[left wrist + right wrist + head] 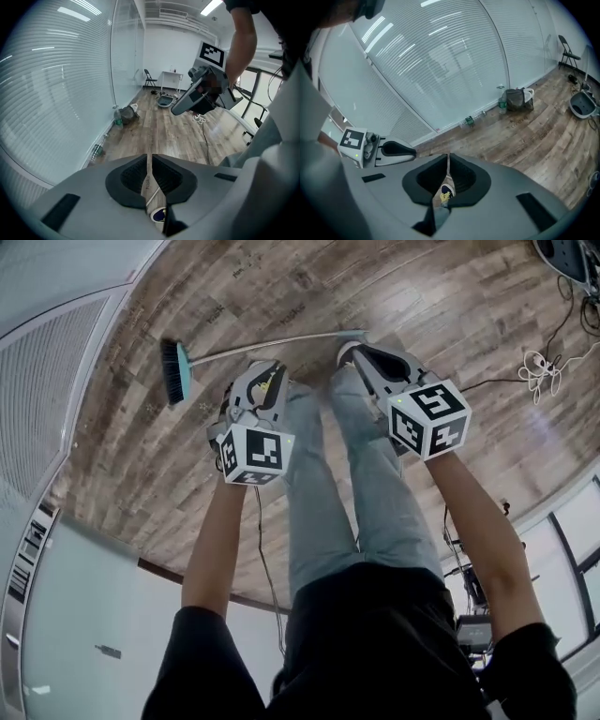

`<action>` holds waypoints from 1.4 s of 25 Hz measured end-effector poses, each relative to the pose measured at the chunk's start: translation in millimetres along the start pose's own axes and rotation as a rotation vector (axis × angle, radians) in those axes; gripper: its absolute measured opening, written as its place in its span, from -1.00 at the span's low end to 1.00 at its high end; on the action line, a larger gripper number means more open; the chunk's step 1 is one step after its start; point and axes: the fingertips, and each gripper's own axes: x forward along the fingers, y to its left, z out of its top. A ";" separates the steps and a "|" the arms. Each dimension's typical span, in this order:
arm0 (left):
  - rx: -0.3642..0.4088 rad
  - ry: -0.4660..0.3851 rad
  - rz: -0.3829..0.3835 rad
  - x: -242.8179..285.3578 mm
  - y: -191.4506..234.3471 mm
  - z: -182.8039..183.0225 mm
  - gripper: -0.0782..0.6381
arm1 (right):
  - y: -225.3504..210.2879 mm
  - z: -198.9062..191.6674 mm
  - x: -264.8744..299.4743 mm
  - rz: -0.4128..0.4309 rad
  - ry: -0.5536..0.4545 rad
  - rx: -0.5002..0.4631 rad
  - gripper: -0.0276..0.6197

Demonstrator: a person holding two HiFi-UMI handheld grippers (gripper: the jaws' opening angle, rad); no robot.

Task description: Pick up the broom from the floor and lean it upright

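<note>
The broom lies flat on the wood floor, its teal head with dark bristles [174,371] at the left and its thin pale handle [281,341] running right past my shoes. My left gripper [272,373] hangs above the floor just short of the handle's middle, jaws shut and empty. My right gripper [356,352] is near the handle's right end, also shut with nothing held. In the left gripper view the closed jaws [150,157] leave only a slit showing floor and a shoe. The right gripper view shows the same [448,157]. The broom appears in neither gripper view.
My legs in jeans [337,484] stand between the two grippers. A glass wall with blinds [440,70] borders the floor, with a dark bag [518,99] and bottles at its foot. Loose cables [539,367] lie at the right; a folding chair [150,77] stands far off.
</note>
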 end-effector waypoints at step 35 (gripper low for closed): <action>0.149 0.437 -0.148 353.5 -49.6 -356.7 -0.17 | -189.9 -344.9 315.3 -0.244 0.229 0.631 -0.60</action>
